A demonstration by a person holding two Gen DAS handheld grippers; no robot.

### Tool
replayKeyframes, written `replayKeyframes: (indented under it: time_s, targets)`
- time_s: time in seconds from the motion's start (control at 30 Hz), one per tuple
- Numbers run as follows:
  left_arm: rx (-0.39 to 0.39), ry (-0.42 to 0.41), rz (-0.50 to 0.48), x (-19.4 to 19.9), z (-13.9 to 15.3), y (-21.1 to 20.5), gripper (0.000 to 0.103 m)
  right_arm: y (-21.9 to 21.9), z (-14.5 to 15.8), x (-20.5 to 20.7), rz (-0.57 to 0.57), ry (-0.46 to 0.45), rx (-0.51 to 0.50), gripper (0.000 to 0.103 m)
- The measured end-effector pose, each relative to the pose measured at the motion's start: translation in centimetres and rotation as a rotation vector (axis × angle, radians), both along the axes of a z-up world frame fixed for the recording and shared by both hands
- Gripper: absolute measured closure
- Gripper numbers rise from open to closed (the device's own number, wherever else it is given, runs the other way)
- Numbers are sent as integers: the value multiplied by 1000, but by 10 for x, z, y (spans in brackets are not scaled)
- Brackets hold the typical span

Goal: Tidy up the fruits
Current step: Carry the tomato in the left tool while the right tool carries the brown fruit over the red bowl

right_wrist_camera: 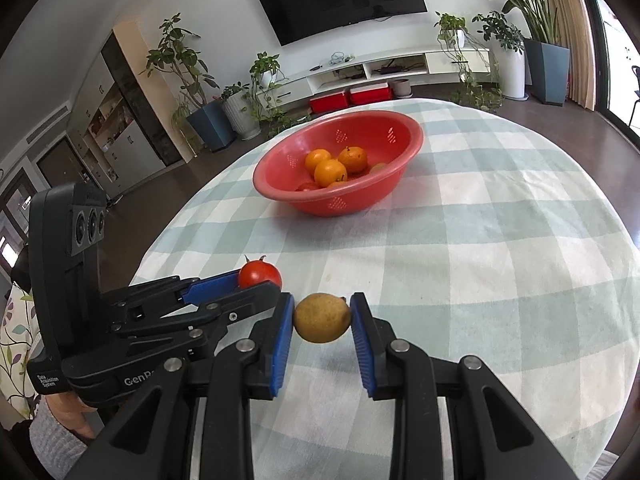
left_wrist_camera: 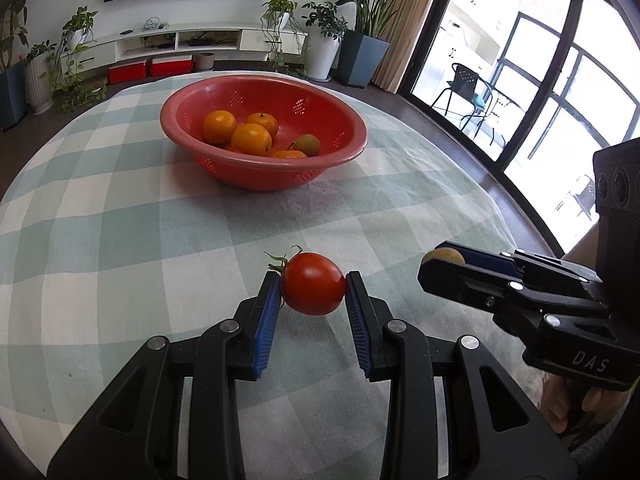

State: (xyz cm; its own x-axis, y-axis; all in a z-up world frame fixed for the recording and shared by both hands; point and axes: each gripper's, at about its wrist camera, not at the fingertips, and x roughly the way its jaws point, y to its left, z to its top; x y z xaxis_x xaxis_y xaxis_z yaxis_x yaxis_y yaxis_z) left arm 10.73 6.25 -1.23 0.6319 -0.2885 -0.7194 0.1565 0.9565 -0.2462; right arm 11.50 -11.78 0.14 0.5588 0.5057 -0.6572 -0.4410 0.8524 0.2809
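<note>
Left wrist view: the left tool (left_wrist_camera: 313, 287) clamps a smooth, glossy tomato (left_wrist_camera: 312, 289) between ribbed blue pads, just above the checked cloth of the bench (left_wrist_camera: 120, 220). Squeezed harder, the soft skin could split; gripped at its rounded sides, it could roll out. The red perforated plastic bowl (left_wrist_camera: 188, 120) sits well ahead, holding oranges (left_wrist_camera: 251, 139).

Right wrist view: the right tool (right_wrist_camera: 322, 318) pinches a dull, yellow-brown oval fruit (right_wrist_camera: 322, 318), apparently firm. The two tools sit close together and could collide on the way to the bowl.

Glossy tomato (left_wrist_camera: 313, 289), matt checked cloth (left_wrist_camera: 120, 240), smooth plastic bowl (left_wrist_camera: 192, 120).
</note>
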Motion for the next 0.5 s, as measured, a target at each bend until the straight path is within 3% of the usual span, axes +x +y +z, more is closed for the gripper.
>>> replayKeyframes:
  time_s: [0.5]
  targets:
    - [-10, 1, 15, 19, 7, 9, 72, 3, 15, 23, 1, -22, 21, 71]
